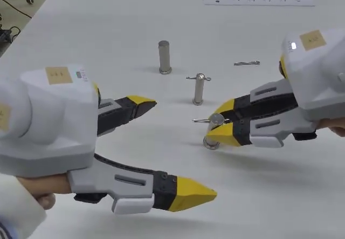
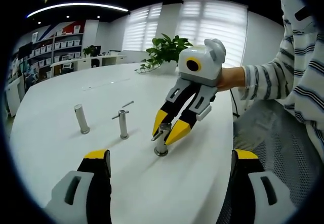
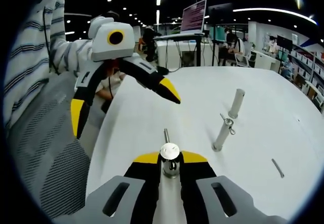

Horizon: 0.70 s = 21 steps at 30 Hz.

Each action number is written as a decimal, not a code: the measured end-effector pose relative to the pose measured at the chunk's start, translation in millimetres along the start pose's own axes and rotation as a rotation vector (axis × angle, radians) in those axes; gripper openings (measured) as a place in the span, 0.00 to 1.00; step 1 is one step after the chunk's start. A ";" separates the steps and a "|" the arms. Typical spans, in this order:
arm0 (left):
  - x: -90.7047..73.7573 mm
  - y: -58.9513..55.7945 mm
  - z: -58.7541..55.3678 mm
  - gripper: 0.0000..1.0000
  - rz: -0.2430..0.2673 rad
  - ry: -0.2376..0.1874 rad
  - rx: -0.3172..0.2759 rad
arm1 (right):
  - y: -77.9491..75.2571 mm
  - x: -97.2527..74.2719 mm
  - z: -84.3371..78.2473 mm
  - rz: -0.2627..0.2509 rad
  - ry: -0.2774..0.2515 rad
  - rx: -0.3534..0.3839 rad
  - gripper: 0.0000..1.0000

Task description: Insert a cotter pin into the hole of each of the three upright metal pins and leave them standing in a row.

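The yellow-tipped fingers of the right gripper (image 1: 219,124) are closed on the nearest metal pin (image 3: 170,151), one finger on each side of its shaft just below the head. This pin stands on its base on the white table (image 1: 108,23). A cotter pin (image 1: 200,121) projects sideways from its top, away from the gripper; it appears to sit in the cross hole, but the fingers hide the far side.

The left gripper (image 1: 171,148) hovers above the table with its fingers spread wide and nothing between them. It points toward the nearest metal pin and stands apart from it.

Beyond the nearest metal pin, the middle metal pin (image 1: 199,92) stands upright with a second cotter pin (image 1: 198,78) through its top. Farther on, the far metal pin (image 1: 164,56) stands upright with a bare top. The three form a diagonal row.

A loose cotter pin (image 1: 247,63) lies flat on the table beside the row. A white power strip (image 1: 259,0) lies at the far edge.
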<state>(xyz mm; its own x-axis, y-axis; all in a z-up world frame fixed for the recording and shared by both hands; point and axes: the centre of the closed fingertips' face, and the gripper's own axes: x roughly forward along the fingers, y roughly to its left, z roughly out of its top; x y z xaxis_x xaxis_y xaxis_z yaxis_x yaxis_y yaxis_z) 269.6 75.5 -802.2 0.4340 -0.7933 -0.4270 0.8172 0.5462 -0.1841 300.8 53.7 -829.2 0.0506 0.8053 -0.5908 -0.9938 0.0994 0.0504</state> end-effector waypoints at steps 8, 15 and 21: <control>0.7 -0.7 -6.7 0.99 0.012 0.008 -0.009 | -0.2 -1.4 0.1 -0.023 -0.018 -0.017 0.14; 0.7 2.0 -9.5 0.99 0.030 0.002 -0.024 | -2.0 -4.6 -1.6 -0.032 -0.015 -0.003 0.13; 1.6 3.0 -11.4 0.99 0.030 0.007 -0.026 | -9.2 -10.3 -3.4 -0.051 -0.016 0.007 0.13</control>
<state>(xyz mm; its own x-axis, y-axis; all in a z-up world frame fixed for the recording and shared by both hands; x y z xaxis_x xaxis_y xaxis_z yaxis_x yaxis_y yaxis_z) 268.5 78.9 -813.5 0.4556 -0.7743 -0.4392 0.7936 0.5768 -0.1937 309.0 42.4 -826.3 0.1030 0.8080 -0.5801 -0.9891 0.1450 0.0263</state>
